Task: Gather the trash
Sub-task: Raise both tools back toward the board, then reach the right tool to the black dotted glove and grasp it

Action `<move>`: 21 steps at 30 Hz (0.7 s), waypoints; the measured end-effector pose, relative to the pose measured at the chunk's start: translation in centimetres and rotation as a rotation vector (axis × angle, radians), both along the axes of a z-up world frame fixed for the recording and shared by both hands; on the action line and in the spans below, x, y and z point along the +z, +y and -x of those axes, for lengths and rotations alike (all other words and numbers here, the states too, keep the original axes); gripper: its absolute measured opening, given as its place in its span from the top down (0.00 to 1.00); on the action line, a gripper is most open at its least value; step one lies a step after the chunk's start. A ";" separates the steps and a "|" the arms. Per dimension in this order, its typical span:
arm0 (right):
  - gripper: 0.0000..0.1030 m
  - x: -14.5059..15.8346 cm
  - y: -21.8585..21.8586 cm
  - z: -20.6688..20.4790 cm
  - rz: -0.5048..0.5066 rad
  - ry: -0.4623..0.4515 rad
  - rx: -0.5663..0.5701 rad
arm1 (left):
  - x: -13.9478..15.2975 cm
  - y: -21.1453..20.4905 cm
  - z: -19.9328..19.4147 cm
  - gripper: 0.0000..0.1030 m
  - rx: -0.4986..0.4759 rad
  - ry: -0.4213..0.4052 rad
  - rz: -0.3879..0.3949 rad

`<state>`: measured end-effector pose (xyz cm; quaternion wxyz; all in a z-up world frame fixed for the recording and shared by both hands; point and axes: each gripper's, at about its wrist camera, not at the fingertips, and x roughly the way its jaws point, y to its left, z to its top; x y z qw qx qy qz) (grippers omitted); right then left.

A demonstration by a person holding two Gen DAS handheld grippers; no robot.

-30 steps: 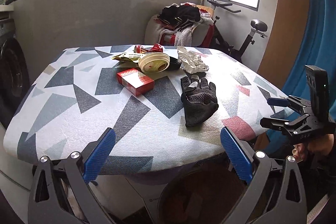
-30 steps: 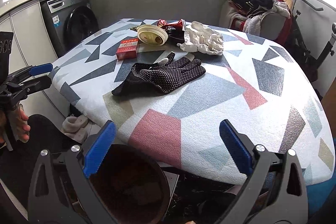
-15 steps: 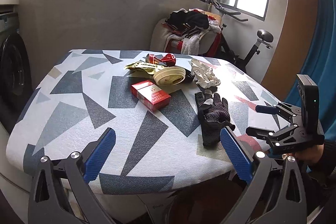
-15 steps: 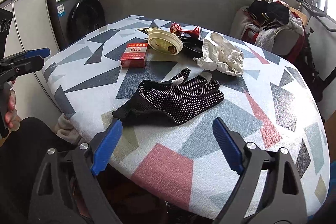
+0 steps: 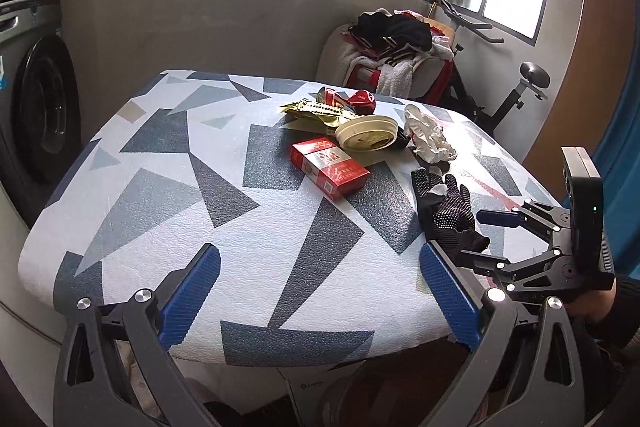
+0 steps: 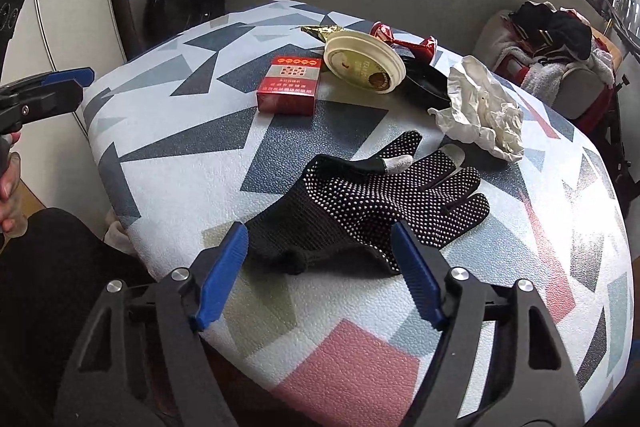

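Observation:
A black dotted glove [image 6: 380, 203] lies at the near edge of the patterned table [image 6: 160, 163]; it also shows in the left wrist view [image 5: 444, 211]. My right gripper [image 6: 320, 275] is open, its blue pads flanking the glove's cuff without gripping it. My left gripper [image 5: 320, 291] is open and empty over the table's front edge. Further back lie a red cigarette pack [image 5: 330, 167], a cream cup lid [image 5: 368, 137], a crumpled white paper [image 6: 480, 115], a gold wrapper [image 5: 316, 111] and red foil [image 5: 352, 99].
A washing machine [image 6: 176, 7] stands at the left wall. A chair piled with clothes [image 5: 396, 59] and an exercise bike [image 5: 516, 95] stand behind the table. A dark round bin [image 5: 360, 399] sits under the table's front edge.
Both grippers have moved forward toward the table. The right gripper has come in over the edge to the glove's cuff and its jaws have narrowed somewhat. The left gripper has swung left.

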<state>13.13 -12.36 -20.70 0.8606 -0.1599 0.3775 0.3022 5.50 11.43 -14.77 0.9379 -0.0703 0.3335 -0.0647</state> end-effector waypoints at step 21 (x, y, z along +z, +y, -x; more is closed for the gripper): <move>0.86 -1.7 -2.3 -6.4 -0.120 0.188 -0.217 | -1.0 -0.5 -1.6 0.06 -0.002 0.051 0.044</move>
